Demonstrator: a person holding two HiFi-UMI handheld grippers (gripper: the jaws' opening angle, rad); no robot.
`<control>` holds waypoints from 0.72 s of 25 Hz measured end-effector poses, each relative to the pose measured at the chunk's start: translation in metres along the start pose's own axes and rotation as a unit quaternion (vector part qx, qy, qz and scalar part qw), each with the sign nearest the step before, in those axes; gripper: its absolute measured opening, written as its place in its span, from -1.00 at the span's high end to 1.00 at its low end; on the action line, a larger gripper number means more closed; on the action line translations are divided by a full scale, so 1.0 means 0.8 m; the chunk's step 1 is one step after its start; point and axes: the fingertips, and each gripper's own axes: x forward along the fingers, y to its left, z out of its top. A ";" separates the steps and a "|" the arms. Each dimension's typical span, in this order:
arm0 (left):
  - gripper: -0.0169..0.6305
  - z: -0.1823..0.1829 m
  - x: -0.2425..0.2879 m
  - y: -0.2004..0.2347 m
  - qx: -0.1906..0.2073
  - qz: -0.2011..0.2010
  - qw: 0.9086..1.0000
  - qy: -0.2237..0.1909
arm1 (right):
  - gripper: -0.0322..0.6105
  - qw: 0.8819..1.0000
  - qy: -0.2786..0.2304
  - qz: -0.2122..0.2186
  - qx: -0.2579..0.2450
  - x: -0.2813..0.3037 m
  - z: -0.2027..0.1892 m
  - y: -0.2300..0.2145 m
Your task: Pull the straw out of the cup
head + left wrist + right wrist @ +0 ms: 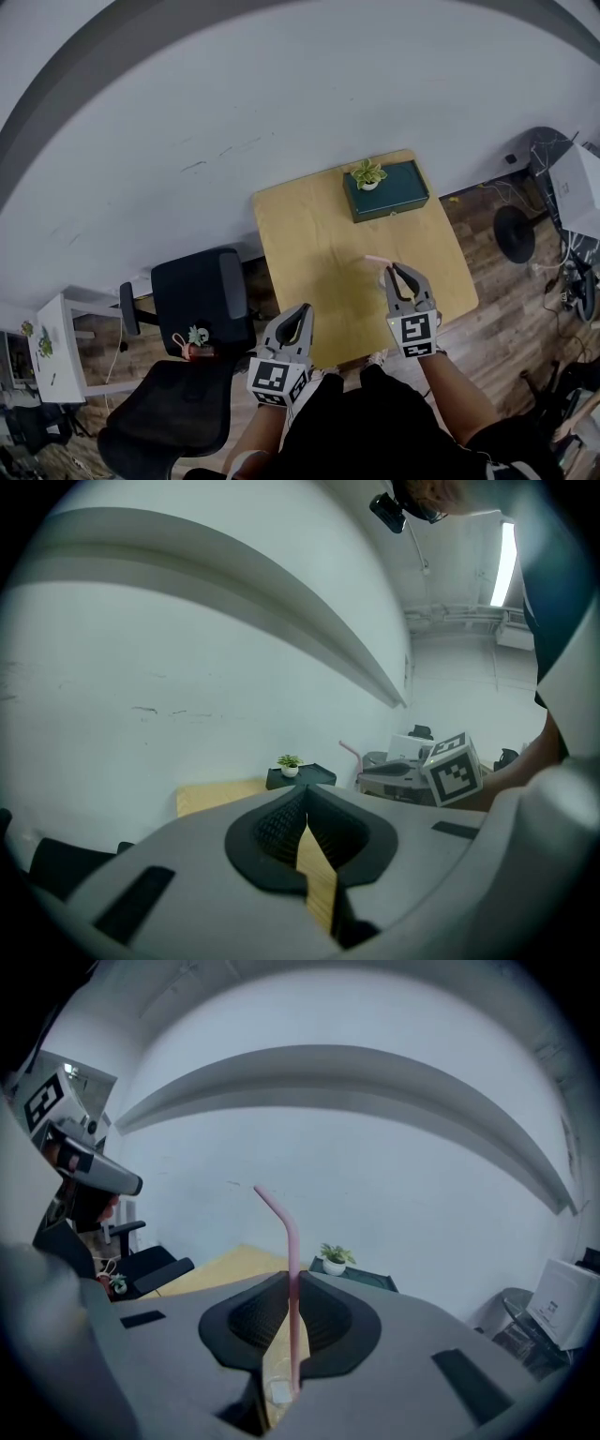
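Right tool [393, 269] has its jaws pressed onto the pink straw [378, 260], held above the near-right part of the wooden worktop [309, 234]. In the right gripper view the straw [292, 1269] stands upright between the pads of that tool [290, 1288], its lower end down in the gap behind them and its bent top leaning up and left. Left tool [302, 311] is at the near edge of the worktop, left of the right one and apart from it. In the left gripper view its jaws [305, 797] are pressed together at the tips with nothing between them. That view also shows the right tool [375, 764] off to the right with the straw [352, 754] sticking up. A dark green box [392, 192] sits at the far edge of the worktop, with a small potted plant [367, 174] on its left end. A black chair [199, 298] stands left of the worktop.
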 end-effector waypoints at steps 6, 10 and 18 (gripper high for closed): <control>0.89 0.007 0.009 -0.011 0.006 -0.011 1.000 0.001 | 0.73 0.997 -0.060 -0.010 0.039 -0.022 0.051 -0.015; 0.89 0.012 0.014 -0.018 0.012 -0.014 1.000 -0.003 | 0.73 0.992 -0.111 -0.010 0.053 -0.043 0.086 -0.025; 0.89 0.019 0.020 -0.027 0.018 -0.020 1.000 -0.006 | 0.74 0.984 -0.161 -0.011 0.070 -0.069 0.135 -0.039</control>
